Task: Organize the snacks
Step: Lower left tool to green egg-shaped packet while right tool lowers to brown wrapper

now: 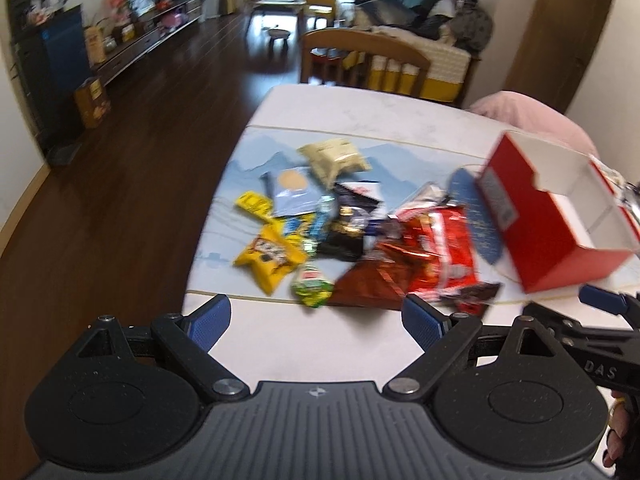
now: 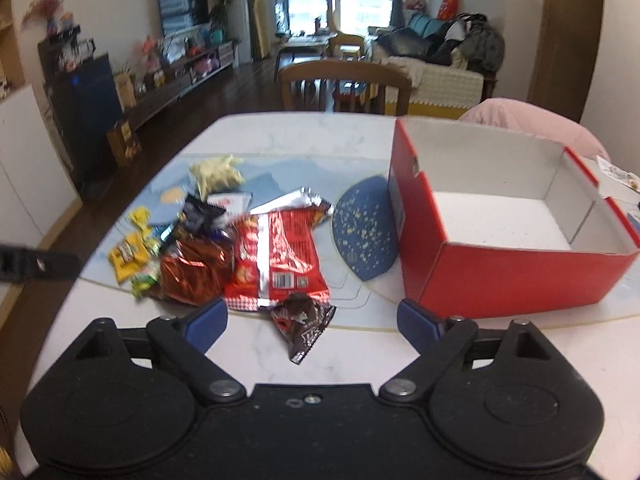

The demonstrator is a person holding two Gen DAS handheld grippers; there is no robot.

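Now we see both claws, left claw (image 1: 316,320) and right claw (image 2: 312,322), spread apart and empty; the crinkly red foil snack bag (image 2: 276,256) lies lengthwise toward upper frame beside the open red cardboard box (image 2: 500,276).

My white marbled surface (image 2: 304,132) carries a blue mat (image 2: 280,178). On the mat lies a heap of snack packets (image 2: 224,248), with an open red box (image 2: 500,240) standing beside them; one dark wrapper (image 2: 304,320) lies nearest me.
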